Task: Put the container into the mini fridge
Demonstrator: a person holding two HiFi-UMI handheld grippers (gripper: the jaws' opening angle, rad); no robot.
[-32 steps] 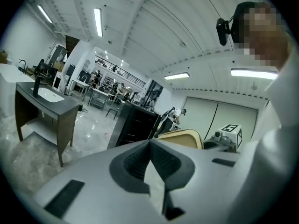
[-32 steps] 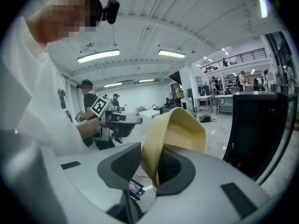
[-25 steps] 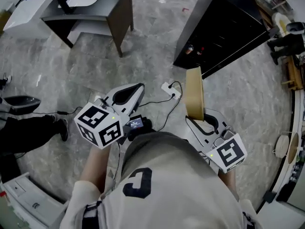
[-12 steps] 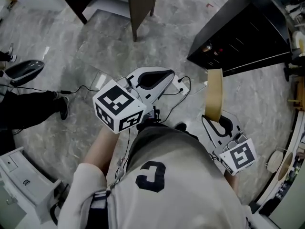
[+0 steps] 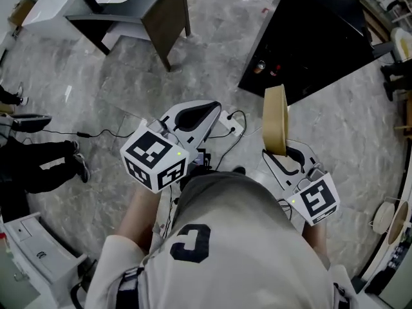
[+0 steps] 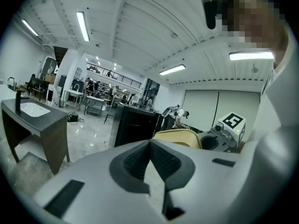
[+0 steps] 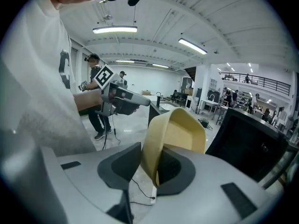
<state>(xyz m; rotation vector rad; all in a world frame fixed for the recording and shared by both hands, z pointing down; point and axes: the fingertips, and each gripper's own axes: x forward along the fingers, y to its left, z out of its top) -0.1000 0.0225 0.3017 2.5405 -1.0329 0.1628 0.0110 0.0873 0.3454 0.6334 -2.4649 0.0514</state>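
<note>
Little has changed over the last second. The right tool [image 5: 282, 154] stays clamped on one wall of the beige container [image 5: 275, 118], which it holds on edge in the air, just short of the black mini fridge [image 5: 309, 37]. The left tool [image 5: 193, 116] is closed on nothing. By the look of it, the carry goes on, with the placing still to come.

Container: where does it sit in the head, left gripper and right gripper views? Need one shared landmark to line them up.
Head view: container right of centre, upright, clamped in the right tongs.
Left gripper view: container low, right of centre, just beyond the shut left tongs.
Right gripper view: container at centre, between the jaws.
Shared landmark: black fridge, beyond the container in all three.
</note>
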